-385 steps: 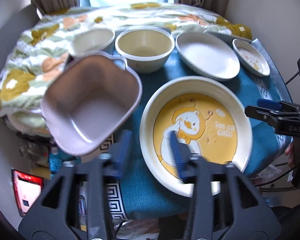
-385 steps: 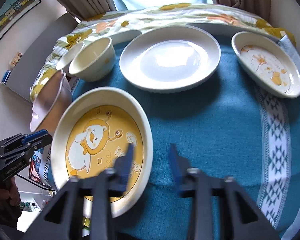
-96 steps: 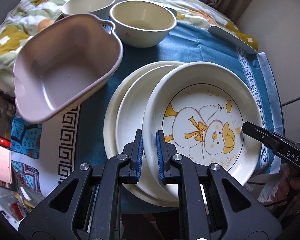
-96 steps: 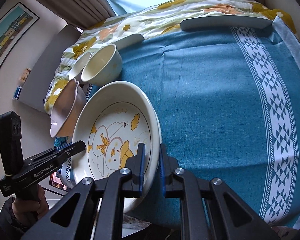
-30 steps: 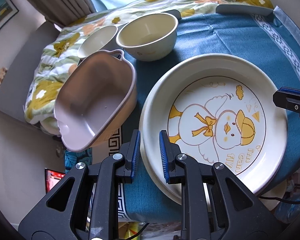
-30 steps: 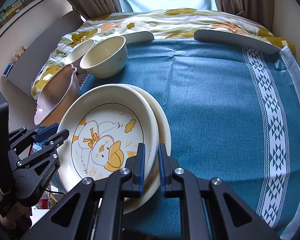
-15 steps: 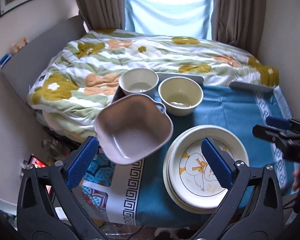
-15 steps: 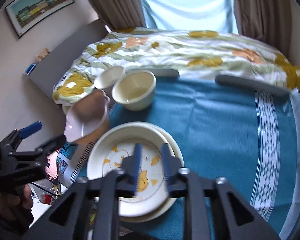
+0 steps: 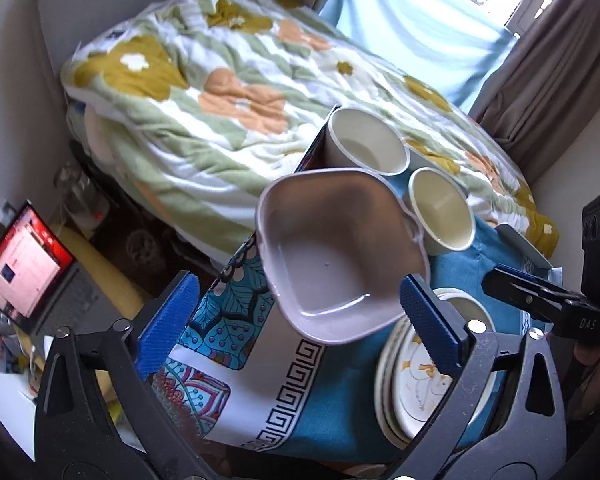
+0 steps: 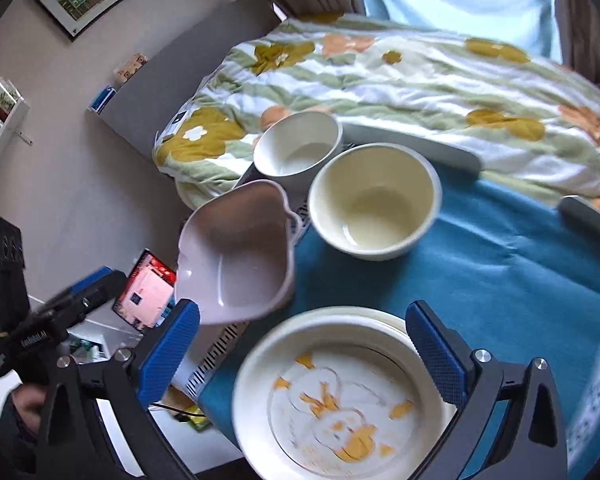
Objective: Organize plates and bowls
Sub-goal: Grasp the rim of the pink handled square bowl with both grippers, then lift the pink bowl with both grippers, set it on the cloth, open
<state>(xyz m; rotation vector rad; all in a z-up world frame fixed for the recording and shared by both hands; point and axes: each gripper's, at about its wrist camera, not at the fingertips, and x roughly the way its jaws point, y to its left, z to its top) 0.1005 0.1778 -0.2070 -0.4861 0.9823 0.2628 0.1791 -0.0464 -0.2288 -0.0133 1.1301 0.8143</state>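
A stack of plates [image 10: 340,396], topped by a duck-print plate, sits at the near edge of the blue tablecloth [image 10: 500,272]; it also shows in the left wrist view [image 9: 416,376]. A pinkish square bowl with handles [image 9: 336,252] is tilted at the table's left edge, and shows too in the right wrist view [image 10: 236,252]. Two cream bowls stand behind it: a larger one [image 10: 374,200] and a smaller one [image 10: 298,146]. My left gripper [image 9: 300,316] is open and empty, wide in front of the square bowl. My right gripper [image 10: 300,352] is open and empty above the plate stack.
A bed with a flowered quilt [image 9: 220,92] lies beyond the table. A laptop [image 9: 20,264] sits on the floor to the left. A patterned cloth [image 9: 236,344] hangs over the table's left end. Grey table-edge guards [image 10: 412,148] line the far side.
Both grippers have released the duck plate, opened wide and pulled back and up. The left one has swung left toward the square bowl; the plate stack stays put.
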